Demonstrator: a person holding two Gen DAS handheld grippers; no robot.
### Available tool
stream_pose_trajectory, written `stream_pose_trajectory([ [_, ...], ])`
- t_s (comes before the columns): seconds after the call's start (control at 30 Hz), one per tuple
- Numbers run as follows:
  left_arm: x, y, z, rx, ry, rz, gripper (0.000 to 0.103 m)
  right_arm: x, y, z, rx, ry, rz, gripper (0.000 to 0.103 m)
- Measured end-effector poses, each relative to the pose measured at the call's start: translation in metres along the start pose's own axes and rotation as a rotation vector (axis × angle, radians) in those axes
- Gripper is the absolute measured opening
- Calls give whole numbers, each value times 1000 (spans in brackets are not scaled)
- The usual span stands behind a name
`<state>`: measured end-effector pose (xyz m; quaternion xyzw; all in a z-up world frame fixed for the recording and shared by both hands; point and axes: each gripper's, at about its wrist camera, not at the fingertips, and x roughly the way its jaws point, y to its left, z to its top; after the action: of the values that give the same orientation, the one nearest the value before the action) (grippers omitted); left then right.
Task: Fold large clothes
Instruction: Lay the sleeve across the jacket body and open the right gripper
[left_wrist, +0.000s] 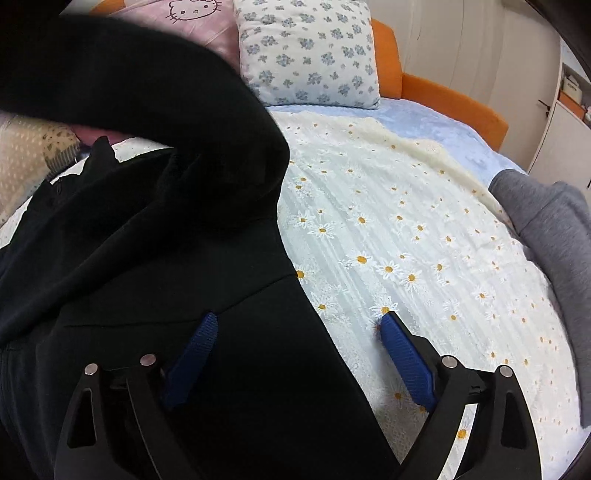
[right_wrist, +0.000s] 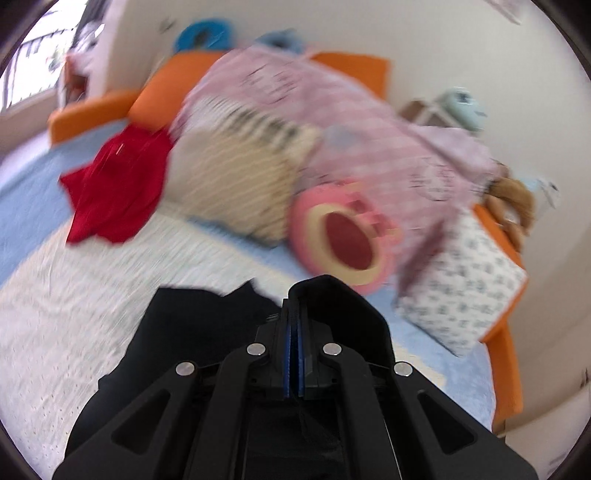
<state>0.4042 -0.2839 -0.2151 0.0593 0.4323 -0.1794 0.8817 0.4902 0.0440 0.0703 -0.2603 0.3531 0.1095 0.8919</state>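
Here my left fingers stood wide over the black garment, gripping nothing; my right fingers pinched its fabric.

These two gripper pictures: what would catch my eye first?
A big black garment sprawls over the daisy bedspread, with the open left gripper above its edge. In the blurred other view, the right gripper is shut on black cloth, a red garment lying beyond.
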Motion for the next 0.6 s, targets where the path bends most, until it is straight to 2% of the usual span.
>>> stream_pose_trajectory([
  [0.13, 0, -3, -2, 10, 0, 9, 91, 53, 73, -3, -28, 30, 69, 3],
  [0.2, 0, -5, -3, 7, -2, 5, 91, 76, 97, -7, -16, 37, 83, 3],
  [0.33, 1, -7, -3, 6, -4, -6, 93, 135, 147, -31, 12, 108, 114, 3],
  [0.43, 3, -6, -2, 0, -8, -19, 95, 164, 169, -54, 18, 139, 110, 3],
  [0.5, 4, -6, -2, 1, -7, -27, 97, 178, 181, -66, 50, 168, 140, 3],
  [0.6, 3, -4, -1, -2, -8, -39, 98, 189, 196, -76, 68, 181, 152, 3],
])
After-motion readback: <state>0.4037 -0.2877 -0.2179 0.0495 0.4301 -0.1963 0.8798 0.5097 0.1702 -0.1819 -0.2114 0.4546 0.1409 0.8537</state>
